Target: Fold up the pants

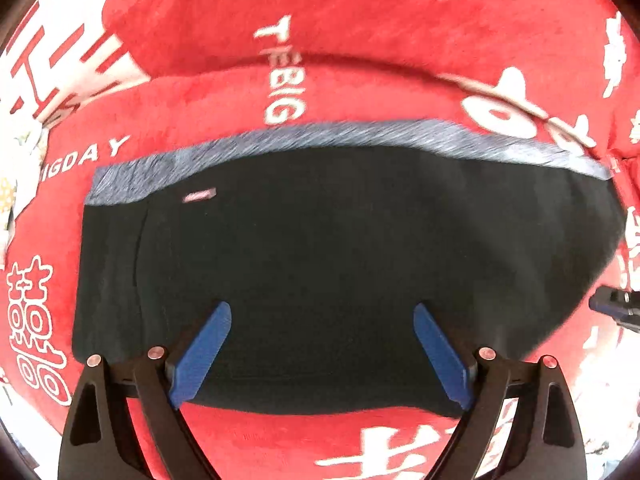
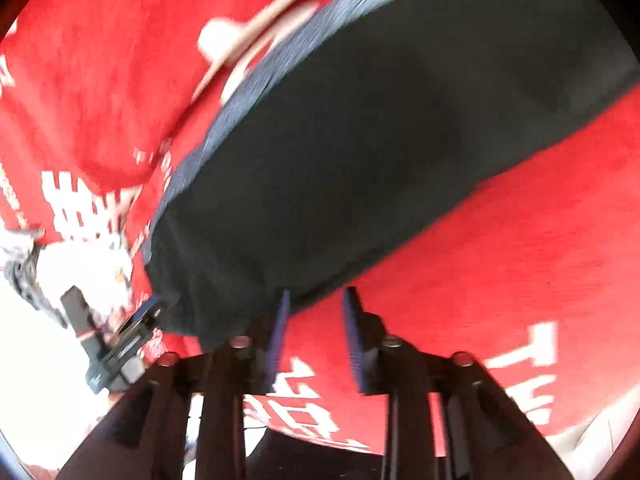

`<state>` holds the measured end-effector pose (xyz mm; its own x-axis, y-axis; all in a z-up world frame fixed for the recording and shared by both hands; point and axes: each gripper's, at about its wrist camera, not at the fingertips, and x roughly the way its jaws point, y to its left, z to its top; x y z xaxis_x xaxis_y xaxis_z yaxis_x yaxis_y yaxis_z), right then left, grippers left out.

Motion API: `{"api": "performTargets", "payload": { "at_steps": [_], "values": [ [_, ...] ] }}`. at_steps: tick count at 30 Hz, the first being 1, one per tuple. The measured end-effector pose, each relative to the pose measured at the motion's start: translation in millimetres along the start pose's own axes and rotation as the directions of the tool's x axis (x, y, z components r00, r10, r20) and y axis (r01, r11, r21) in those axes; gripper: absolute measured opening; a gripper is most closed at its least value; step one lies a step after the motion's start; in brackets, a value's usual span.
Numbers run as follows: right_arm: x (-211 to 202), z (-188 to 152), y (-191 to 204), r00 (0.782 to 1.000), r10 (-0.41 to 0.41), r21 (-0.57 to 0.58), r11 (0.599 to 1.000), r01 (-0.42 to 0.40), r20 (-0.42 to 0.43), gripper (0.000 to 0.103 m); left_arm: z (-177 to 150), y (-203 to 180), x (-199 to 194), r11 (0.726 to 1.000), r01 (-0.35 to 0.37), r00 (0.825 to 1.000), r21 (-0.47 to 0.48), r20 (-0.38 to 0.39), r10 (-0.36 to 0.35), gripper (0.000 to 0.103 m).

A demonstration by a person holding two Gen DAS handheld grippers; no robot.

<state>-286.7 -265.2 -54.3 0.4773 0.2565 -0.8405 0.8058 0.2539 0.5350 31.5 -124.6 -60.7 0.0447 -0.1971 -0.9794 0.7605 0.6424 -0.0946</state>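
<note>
The black pants (image 1: 320,256) lie folded in a flat block on the red blanket (image 1: 360,8), with a grey-blue waistband (image 1: 340,136) along the far edge. My left gripper (image 1: 322,312) is open wide, its blue fingers (image 1: 202,356) above the pants' near edge and empty. In the right wrist view the pants (image 2: 380,140) stretch away to the upper right. My right gripper (image 2: 318,300) is open with a narrow gap, at the pants' near edge, holding nothing. The right gripper's tip shows at the right edge of the left wrist view (image 1: 616,306).
The red blanket (image 2: 500,260) with white lettering covers the whole surface and bunches into a ridge behind the pants. The left gripper's body (image 2: 116,344) shows at lower left of the right wrist view, beside patterned white fabric (image 2: 80,268).
</note>
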Motion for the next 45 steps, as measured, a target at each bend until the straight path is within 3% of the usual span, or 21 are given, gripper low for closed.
{"api": "performTargets", "payload": {
  "at_steps": [5,8,9,10,13,16,18,20,22,24,27,30,32,33,34,35,37,41,45],
  "values": [
    [-38,31,-54,0.991,0.016,0.179,0.983,-0.04,0.132,0.047,3,-41,7,0.999,0.039,0.999,0.025,-0.012,-0.039,0.093],
    [-37,43,-83,0.99,0.035,0.296,0.952,-0.074,0.135,0.046,-2,-56,27,1.0,0.03,0.998,0.006,-0.063,-0.03,0.093],
    [-34,46,-87,0.991,0.04,0.317,0.945,-0.079,0.13,0.02,-2,-57,33,1.0,0.013,0.998,0.007,-0.064,-0.012,0.093],
    [-34,49,-86,0.991,0.042,0.305,0.949,-0.08,0.128,0.011,-4,-60,34,1.0,-0.001,0.999,0.023,-0.047,0.002,0.093],
    [-37,55,-76,0.99,-0.062,0.188,0.981,0.038,0.125,0.01,-6,-65,34,0.998,-0.025,0.999,0.061,-0.044,0.027,0.094],
    [-56,57,-96,0.978,-0.131,0.261,0.961,0.085,0.163,0.011,2,-66,34,0.998,-0.031,0.996,0.062,-0.083,0.036,0.094],
    [-79,56,-101,0.961,-0.178,0.308,0.945,0.106,0.213,0.021,13,-68,26,0.998,-0.037,0.995,0.049,-0.092,0.042,0.094],
    [-98,58,-83,0.945,-0.158,0.242,0.966,0.088,0.285,0.021,32,-74,11,0.999,-0.01,0.999,0.036,-0.034,0.011,0.093],
    [-104,64,-54,0.944,-0.098,0.11,0.992,0.066,0.316,0.021,51,-85,4,0.999,-0.003,1.0,0.047,0.013,0.002,0.094],
    [-90,77,-23,0.965,-0.022,-0.041,0.999,0.034,0.262,0.022,71,-101,10,0.998,-0.012,0.999,0.058,0.04,0.01,0.094],
    [-34,97,31,0.991,0.023,-0.223,0.975,0.007,0.133,0.027,98,-120,36,0.997,-0.064,0.997,0.032,0.05,0.062,0.094],
    [14,114,55,0.998,0.034,-0.31,0.951,-0.015,0.057,0.027,114,-129,60,0.994,-0.107,0.993,-0.026,0.043,0.108,0.094],
    [34,124,54,0.999,0.0,-0.333,0.943,0.015,0.046,0.027,120,-127,70,0.992,-0.113,0.992,-0.063,0.045,0.116,0.094],
    [37,131,48,0.998,-0.008,-0.332,0.943,0.028,0.061,0.024,120,-125,72,0.991,-0.109,0.992,-0.073,0.048,0.113,0.094],
    [35,138,39,0.997,0.011,-0.32,0.947,0.014,0.077,0.013,120,-123,74,0.991,-0.108,0.992,-0.077,0.051,0.112,0.094],
    [29,146,28,0.995,-0.001,-0.296,0.955,0.031,0.101,0.009,121,-122,75,0.991,-0.111,0.992,-0.075,0.053,0.115,0.094],
    [13,160,6,0.982,-0.068,-0.252,0.961,0.111,0.175,0.006,125,-119,76,0.991,-0.114,0.992,-0.069,0.054,0.118,0.096],
    [-36,182,-46,0.933,-0.221,-0.116,0.958,0.262,0.283,0.007,132,-120,72,0.989,-0.131,0.99,-0.07,0.038,0.134,0.096],
    [-104,170,-98,0.903,-0.246,0.054,0.969,0.243,0.352,0.021,131,-142,48,0.994,-0.106,0.993,-0.016,0.049,0.106,0.096]
  ]
}}
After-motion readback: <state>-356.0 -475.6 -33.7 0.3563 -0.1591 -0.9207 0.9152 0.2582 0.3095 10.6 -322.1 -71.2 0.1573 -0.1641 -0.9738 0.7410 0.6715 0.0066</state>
